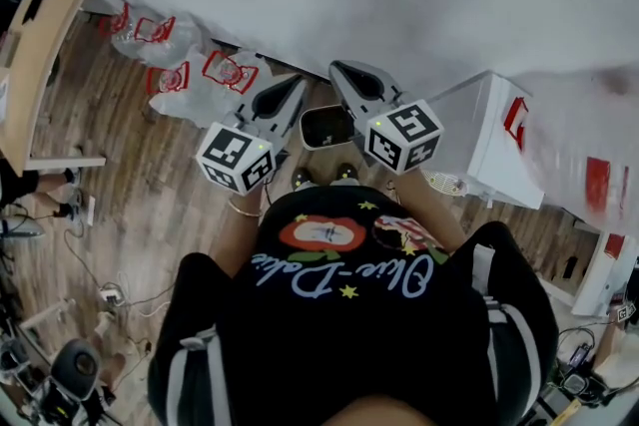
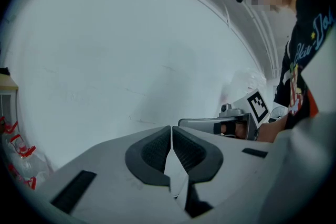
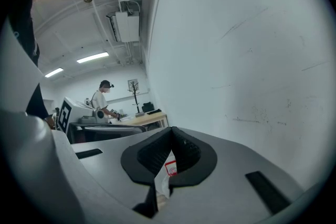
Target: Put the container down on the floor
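Note:
In the head view a dark, rounded-rectangular container (image 1: pixel 327 127) with a pale rim sits on the wooden floor at the foot of the white wall, just ahead of the person's shoes (image 1: pixel 344 175). Both grippers hang above it, one on each side, and neither touches it. My left gripper (image 1: pixel 298 83) (image 2: pixel 171 136) is shut, its dark pads meeting. My right gripper (image 1: pixel 337 68) (image 3: pixel 170 139) is shut too. Behind its pads a scrap of white with a red mark shows through the gap. I cannot tell whether it is held.
Crumpled clear plastic bags (image 1: pixel 205 75) with red print lie on the floor at the left. A white box (image 1: pixel 494 145) stands at the right by the wall. A wooden desk edge (image 1: pixel 40 45) is at far left. Another person (image 3: pixel 102 102) works at a distant table.

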